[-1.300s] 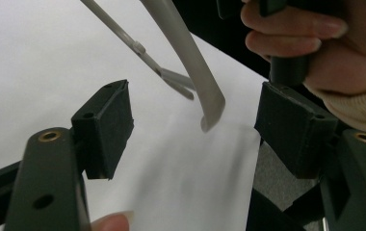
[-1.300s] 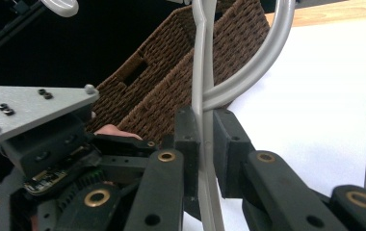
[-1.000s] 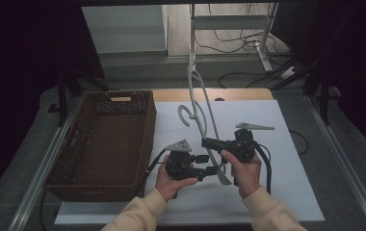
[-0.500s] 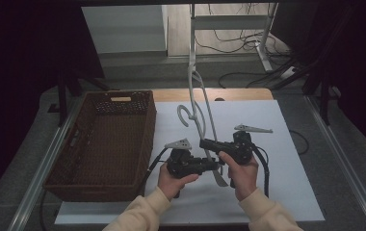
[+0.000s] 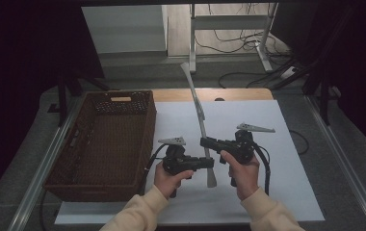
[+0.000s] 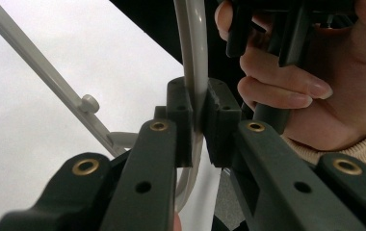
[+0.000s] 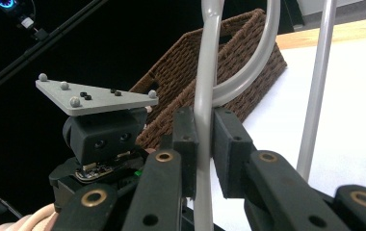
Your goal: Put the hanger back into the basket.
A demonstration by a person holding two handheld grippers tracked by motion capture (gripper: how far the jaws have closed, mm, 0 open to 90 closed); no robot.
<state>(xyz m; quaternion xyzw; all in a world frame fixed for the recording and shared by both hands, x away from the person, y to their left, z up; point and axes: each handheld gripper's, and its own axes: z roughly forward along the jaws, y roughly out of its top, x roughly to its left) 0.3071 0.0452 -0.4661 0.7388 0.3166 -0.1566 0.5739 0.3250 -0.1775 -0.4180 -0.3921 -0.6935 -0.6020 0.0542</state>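
On the white sheet, near edge: both my hands, a gripper in each.
Left gripper (image 5: 209,162): my jaws are closed on the grey hanger (image 5: 199,113), pinching a rod near its lower end; the pads (image 6: 180,114) press on either side.
Right gripper (image 5: 205,142): clamped on the same hanger, a little higher up the rod.
Hanger: tilted up off the sheet (image 5: 287,192), top leaning away from me.
Wicker basket (image 5: 75,163): on my left, beside the sheet.
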